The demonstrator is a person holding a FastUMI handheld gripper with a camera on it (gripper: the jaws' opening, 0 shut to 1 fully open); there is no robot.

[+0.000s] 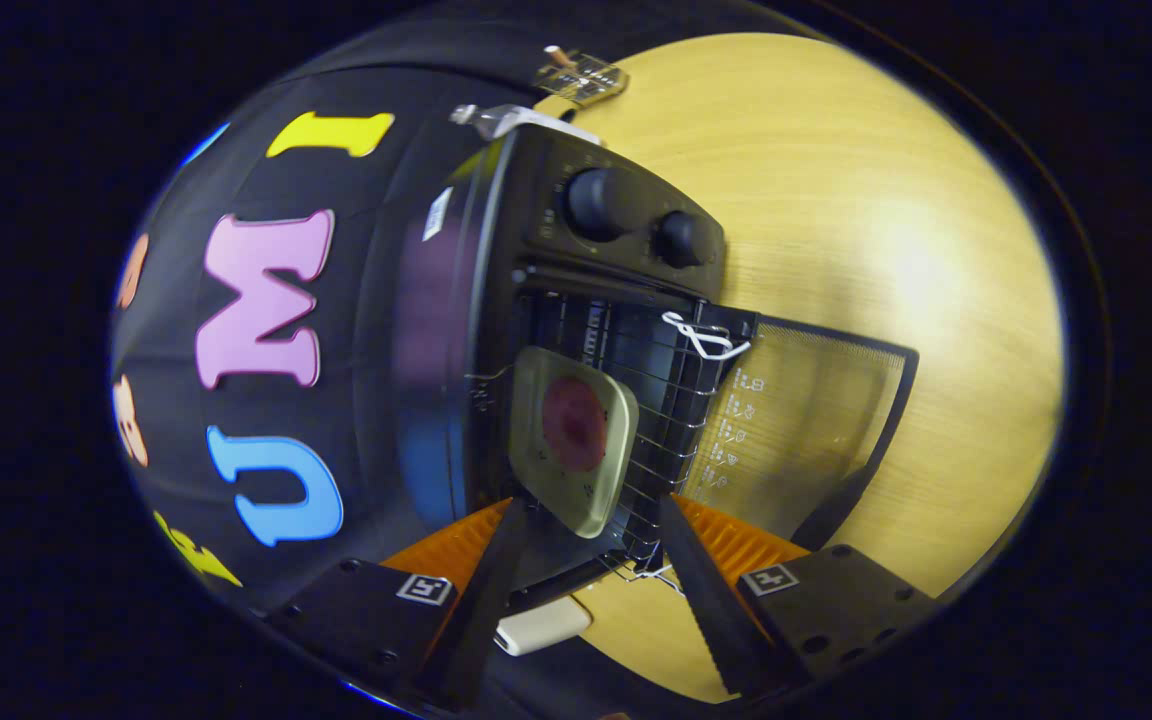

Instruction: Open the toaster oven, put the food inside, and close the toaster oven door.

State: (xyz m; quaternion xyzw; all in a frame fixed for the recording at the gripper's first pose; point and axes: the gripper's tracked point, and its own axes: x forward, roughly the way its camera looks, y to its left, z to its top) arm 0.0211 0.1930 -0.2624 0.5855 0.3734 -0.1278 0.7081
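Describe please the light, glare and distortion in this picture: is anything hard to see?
Gripper view: strong fisheye bending and a rolled camera tilt the toaster oven; a bright glare patch washes out the wooden table; the open glass door is see-through with faint reflections; the oven interior is dim, yet the plate with reddish food stays readable; the open gripper is sharp.

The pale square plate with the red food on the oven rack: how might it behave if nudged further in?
The pale square plate looks stiff and glazed, so it would probably slide easily on the wire rack. The flat red food seems unlikely to roll. The open gripper sits just before it, touching nothing.
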